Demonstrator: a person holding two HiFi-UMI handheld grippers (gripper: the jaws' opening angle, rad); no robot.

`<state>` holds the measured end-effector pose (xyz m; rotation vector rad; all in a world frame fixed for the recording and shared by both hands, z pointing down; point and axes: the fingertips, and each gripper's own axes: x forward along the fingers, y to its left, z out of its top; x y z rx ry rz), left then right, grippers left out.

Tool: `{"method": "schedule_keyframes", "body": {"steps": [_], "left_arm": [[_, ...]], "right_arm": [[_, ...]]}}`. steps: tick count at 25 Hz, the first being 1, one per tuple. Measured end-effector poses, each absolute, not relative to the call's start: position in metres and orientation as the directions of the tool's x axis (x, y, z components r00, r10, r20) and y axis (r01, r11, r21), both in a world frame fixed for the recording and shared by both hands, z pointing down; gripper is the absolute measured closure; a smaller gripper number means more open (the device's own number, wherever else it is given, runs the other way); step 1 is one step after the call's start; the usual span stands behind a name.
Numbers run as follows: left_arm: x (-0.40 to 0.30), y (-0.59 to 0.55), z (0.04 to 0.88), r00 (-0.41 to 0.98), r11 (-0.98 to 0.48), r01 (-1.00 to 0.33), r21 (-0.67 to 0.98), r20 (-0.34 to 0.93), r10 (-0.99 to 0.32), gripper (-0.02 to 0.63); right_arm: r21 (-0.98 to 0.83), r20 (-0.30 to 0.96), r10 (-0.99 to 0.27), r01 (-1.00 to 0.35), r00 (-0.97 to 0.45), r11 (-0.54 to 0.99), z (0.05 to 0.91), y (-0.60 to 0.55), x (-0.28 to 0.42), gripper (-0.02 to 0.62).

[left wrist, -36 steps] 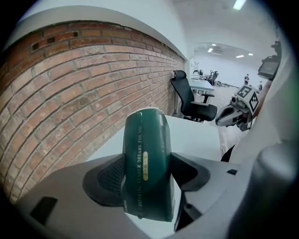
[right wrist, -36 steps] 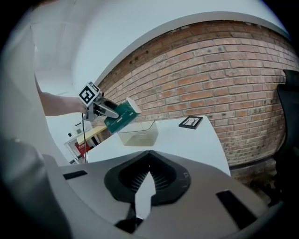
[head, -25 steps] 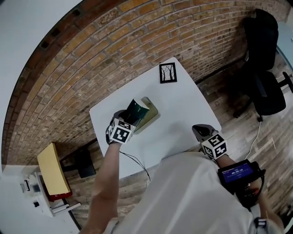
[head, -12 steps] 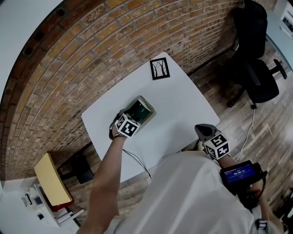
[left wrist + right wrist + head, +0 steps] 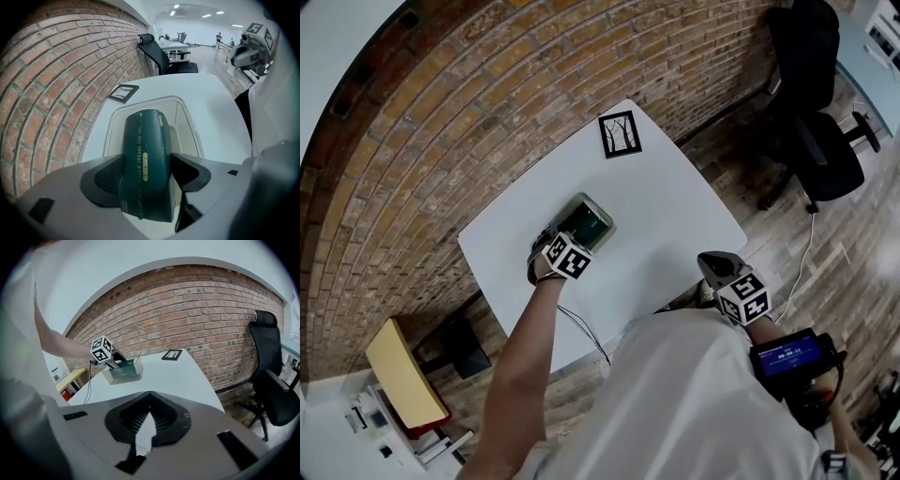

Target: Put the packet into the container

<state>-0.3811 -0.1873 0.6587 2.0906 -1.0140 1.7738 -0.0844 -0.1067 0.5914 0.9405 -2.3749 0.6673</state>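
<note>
Dark green foil packet (image 5: pixel 143 154) is sinking into the clear rectangular plastic container (image 5: pixel 190 117) now, down from above its rim a second ago, left gripper (image 5: pixel 146 174) still clamping it, right gripper (image 5: pixel 147 420) idling closed and empty well away from the container, so only letting go is looking left.

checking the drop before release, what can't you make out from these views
The packet bottom end, and whether it touches the container floor: left gripper view, hidden by the packet itself and the left gripper body.
Same contact in head view: the packet covers it from above, and it is too small.
Right gripper view: container distant, too small.
</note>
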Motion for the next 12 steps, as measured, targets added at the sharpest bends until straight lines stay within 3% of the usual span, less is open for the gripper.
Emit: {"method": "schedule_keyframes", "body": {"steps": [12], "left_arm": [[-0.380, -0.182, 0.624, 0.087, -0.725, -0.634, -0.268, 0.907, -0.412, 0.284]], "right_arm": [[-0.247, 0.591, -0.456, -0.687, -0.665, 0.683, 0.588, -0.111, -0.105, 0.589]]}}
